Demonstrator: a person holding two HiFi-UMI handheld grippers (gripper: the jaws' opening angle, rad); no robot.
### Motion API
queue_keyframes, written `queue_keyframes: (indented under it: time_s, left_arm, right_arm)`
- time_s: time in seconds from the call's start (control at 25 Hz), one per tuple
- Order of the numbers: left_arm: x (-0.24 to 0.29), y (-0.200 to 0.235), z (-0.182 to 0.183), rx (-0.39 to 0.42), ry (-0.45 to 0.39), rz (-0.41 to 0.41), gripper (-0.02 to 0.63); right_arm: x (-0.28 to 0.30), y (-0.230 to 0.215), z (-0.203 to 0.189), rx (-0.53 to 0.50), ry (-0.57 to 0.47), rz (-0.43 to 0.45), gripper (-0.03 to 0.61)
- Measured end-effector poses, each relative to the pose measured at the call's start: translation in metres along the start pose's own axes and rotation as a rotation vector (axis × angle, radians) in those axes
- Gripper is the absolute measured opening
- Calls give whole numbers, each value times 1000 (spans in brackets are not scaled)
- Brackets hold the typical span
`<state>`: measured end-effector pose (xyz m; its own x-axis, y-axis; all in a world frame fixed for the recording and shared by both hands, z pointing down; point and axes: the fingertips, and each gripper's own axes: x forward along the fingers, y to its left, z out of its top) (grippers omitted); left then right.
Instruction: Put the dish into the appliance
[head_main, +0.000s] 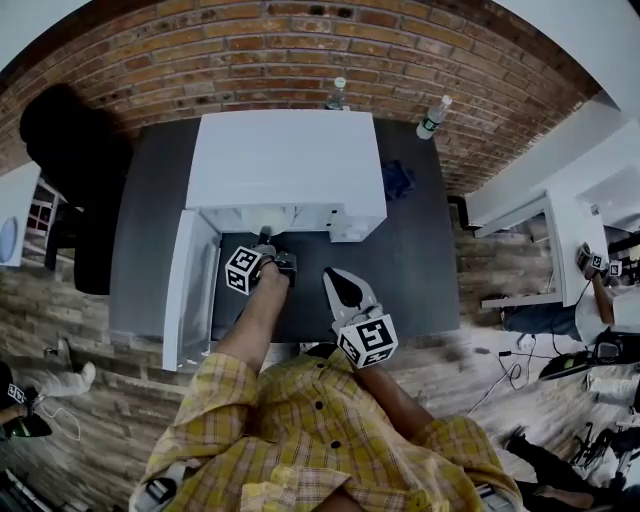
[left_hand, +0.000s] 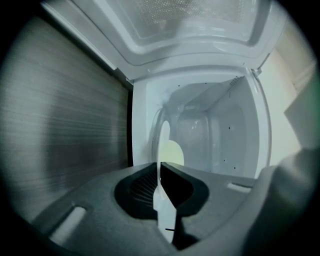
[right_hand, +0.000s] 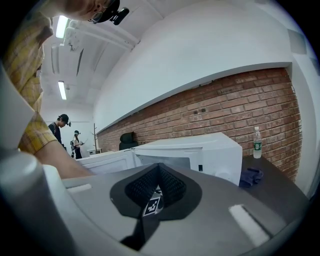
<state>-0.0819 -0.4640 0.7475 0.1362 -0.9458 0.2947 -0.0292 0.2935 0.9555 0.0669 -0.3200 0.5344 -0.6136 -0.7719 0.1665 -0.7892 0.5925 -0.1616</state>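
A white dish (left_hand: 163, 144) stands on edge between the jaws of my left gripper (left_hand: 160, 169), which is shut on its rim. The dish reaches into the lit cavity (left_hand: 215, 135) of the white microwave (head_main: 290, 160). In the head view the left gripper (head_main: 266, 248) is at the microwave's opening, with the pale dish (head_main: 270, 221) just ahead of it. The microwave door (head_main: 190, 290) hangs open to the left. My right gripper (head_main: 335, 277) hovers over the dark table to the right of the opening. Its jaws (right_hand: 159, 172) are shut with nothing in them.
The microwave (right_hand: 200, 150) sits on a dark table (head_main: 420, 250) against a brick wall. Two water bottles (head_main: 433, 116) stand behind it, and a blue cloth (right_hand: 250, 176) lies to its right. The open door (left_hand: 65, 125) walls off the left side. People stand far off.
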Motion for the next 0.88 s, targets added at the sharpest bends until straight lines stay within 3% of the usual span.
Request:
queue_keyframes:
  time_s: [0.16,0.36,0.56,0.88]
  left_arm:
    - [3,0,-1,13,17,43,16]
    - [5,12,-7,-23,50,99,131]
    - [8,16,-7,-37,51,121,175]
    - [12,19,-5,-38,63,127,187]
  right_arm:
    - [2,-6,-2,14,8,-9,3]
    - [3,-8,-3,24,10,-10,3]
    - [2,-9,-3,26,12,-12,3]
    - [5,-13,-4,29,12,-19,3]
